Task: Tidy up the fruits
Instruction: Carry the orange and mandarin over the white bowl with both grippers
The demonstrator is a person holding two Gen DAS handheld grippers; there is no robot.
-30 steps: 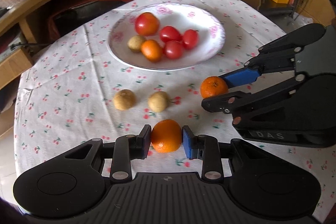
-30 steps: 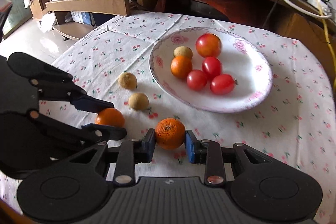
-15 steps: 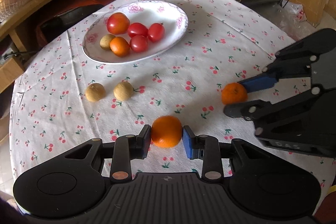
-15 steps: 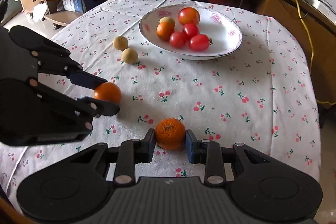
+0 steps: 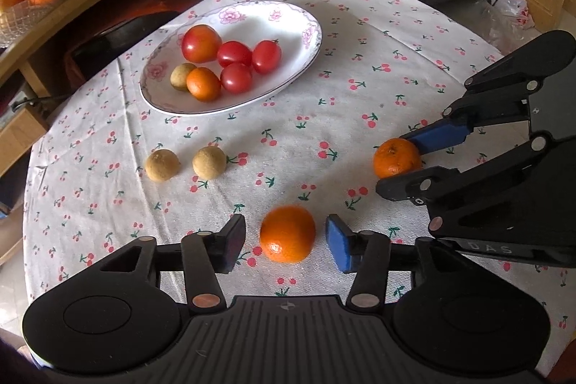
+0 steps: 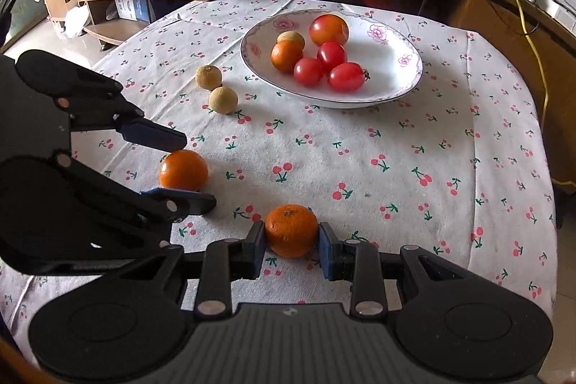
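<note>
Fruits risk rolling: the left gripper [image 5: 284, 240] stands released around one mandarin [image 5: 288, 233] near the worktop [image 5: 360, 67] edge; the right gripper [image 6: 291, 240] clamps another mandarin [image 6: 291, 230].

Only readable text: raised letters "DAS" on black body of right gripper [image 5: 417, 164], seen in left wrist view near lower right. Small cross-like emblem on ribbed black housing in both views; nothing else legible.
</note>
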